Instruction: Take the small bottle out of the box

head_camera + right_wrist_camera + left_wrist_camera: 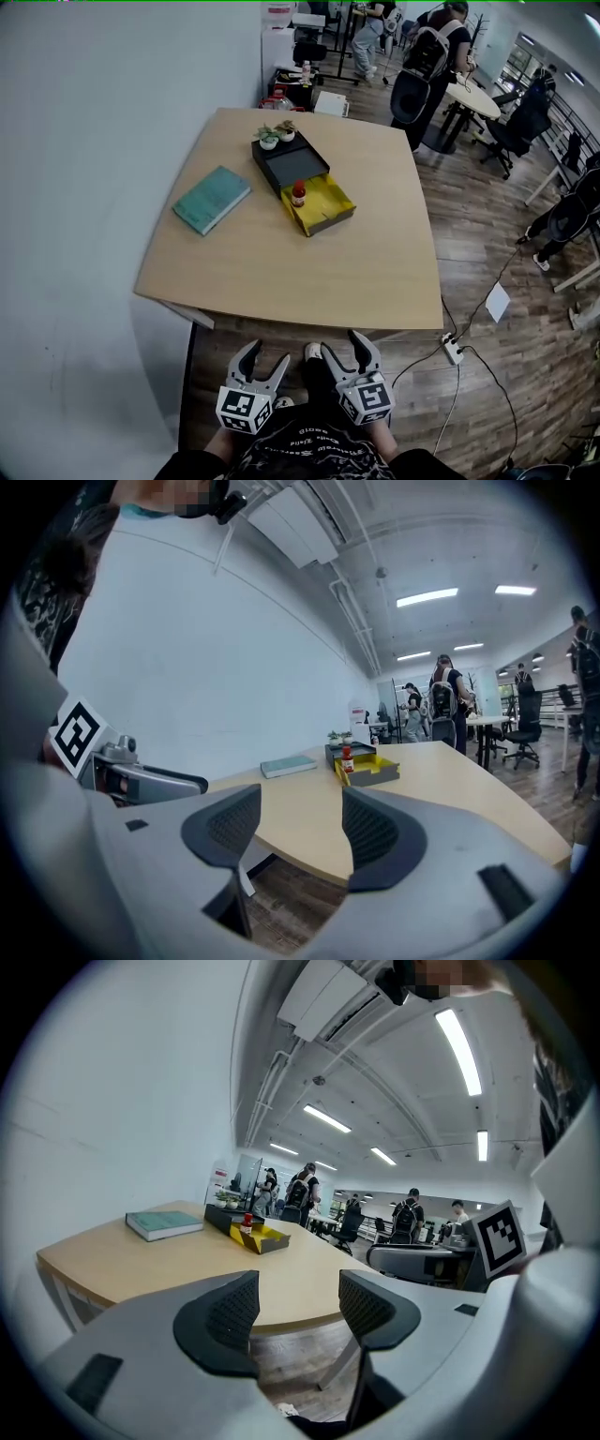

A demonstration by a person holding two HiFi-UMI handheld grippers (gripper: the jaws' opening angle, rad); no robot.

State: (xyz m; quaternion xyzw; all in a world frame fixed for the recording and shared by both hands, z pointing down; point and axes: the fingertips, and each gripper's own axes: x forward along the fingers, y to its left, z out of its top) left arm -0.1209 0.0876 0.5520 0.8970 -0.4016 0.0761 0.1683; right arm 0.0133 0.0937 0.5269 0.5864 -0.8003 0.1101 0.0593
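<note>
A small bottle with a red cap [298, 194] stands upright in a yellow drawer [323, 210] pulled out of a black box [286, 160] on the wooden table [281, 272]. The bottle [247, 1224] and drawer show small and far off in the left gripper view, and the bottle [347, 757] likewise in the right gripper view. Both grippers hang below the table's near edge, far from the box. My left gripper [259, 360] and right gripper [337, 350] are open and hold nothing.
A teal book [212, 199] lies left of the box. Two small potted plants [277, 135] sit on the box's far end. A white wall runs along the left. People, chairs and desks fill the office behind; a power strip [453, 352] and cables lie on the floor at right.
</note>
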